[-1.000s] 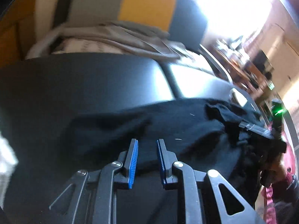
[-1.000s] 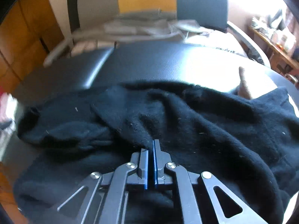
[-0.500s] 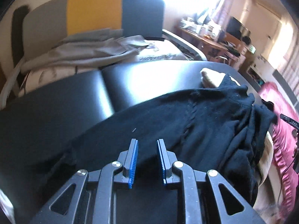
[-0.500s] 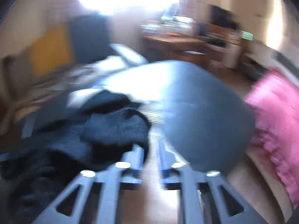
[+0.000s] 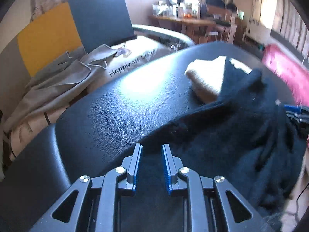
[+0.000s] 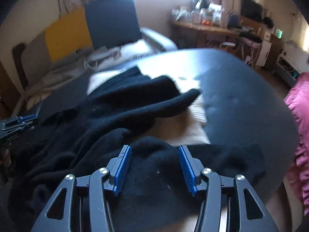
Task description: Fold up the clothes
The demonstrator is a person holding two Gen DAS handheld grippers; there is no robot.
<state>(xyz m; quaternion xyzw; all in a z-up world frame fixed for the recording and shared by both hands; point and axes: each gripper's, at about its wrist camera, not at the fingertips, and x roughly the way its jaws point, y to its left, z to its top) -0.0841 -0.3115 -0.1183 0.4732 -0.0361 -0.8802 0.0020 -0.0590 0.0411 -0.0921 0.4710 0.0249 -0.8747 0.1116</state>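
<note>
We take this for a lived-in home room: a bed with a grey, yellow and dark panelled headboard, a printed cream pillow, a cluttered wooden side table by the sunlit window, and a fluffy pink cover.

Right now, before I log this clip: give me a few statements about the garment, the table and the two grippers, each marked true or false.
1. The black garment lies crumpled on the dark table. True.
2. The right gripper is clamped shut on the garment. False: its fingers stand apart, with cloth below them.
3. A cream cloth shows from under the black garment. True.
4. The black garment is folded into a neat square. False: it is bunched and hangs over the table edge.
5. The left gripper has its pads pressed together. False: a gap shows between them.
</note>
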